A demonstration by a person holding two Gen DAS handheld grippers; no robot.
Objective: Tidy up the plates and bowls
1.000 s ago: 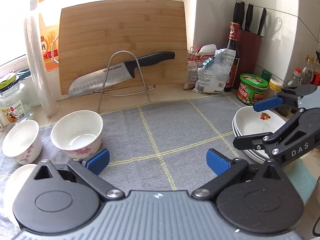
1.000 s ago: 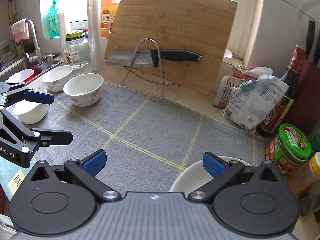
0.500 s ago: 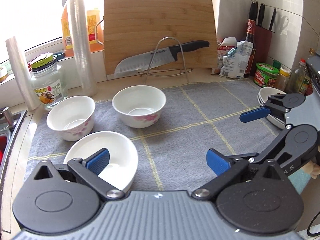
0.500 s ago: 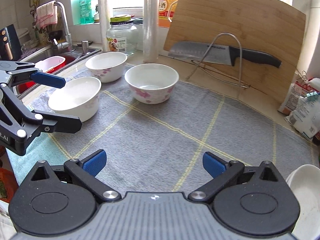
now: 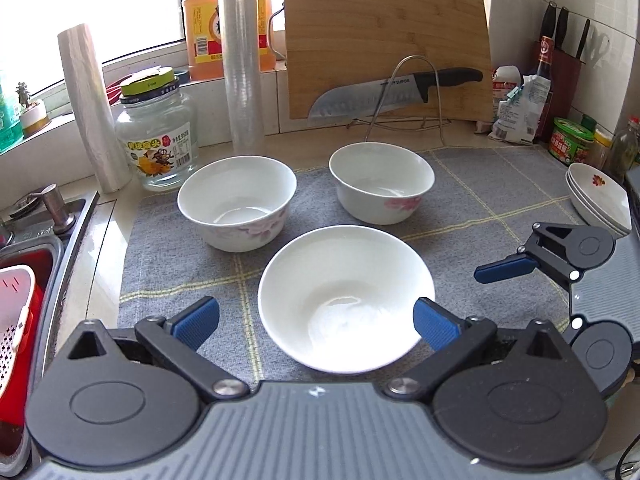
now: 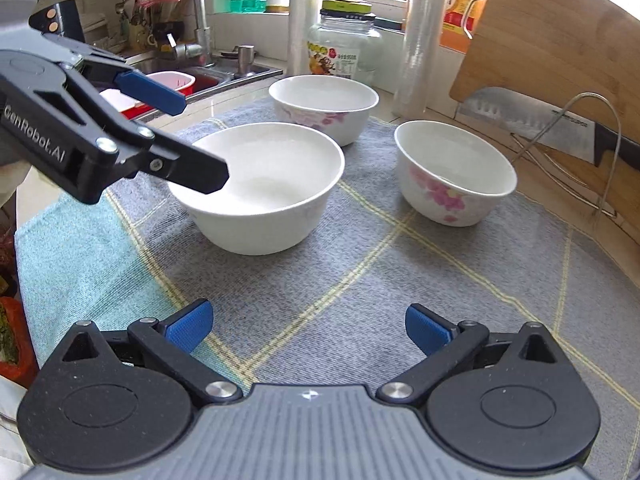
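L gripper [image 5: 316, 320] spread wide, empty, straddling plain bowl [image 5: 346, 296] for rim pinch (likely) | R gripper [image 6: 308, 328] wide, empty, beside bowl | 2 floral bowls [image 5: 382, 182] behind bowl; plate stack [image 5: 600, 200] far right, nesting targets.

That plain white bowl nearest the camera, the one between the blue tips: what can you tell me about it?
The plain white bowl looks like glazed ceramic, glossy, round and fairly deep, with no pattern showing on it. It stands upright and looks empty on the grey checked mat, in front of two flowered bowls and apart from both. The left tool is open, its blue pads either side of the bowl; whether they touch the rim cannot be told. From the right wrist view, one black finger of that tool crosses in front of the rim.
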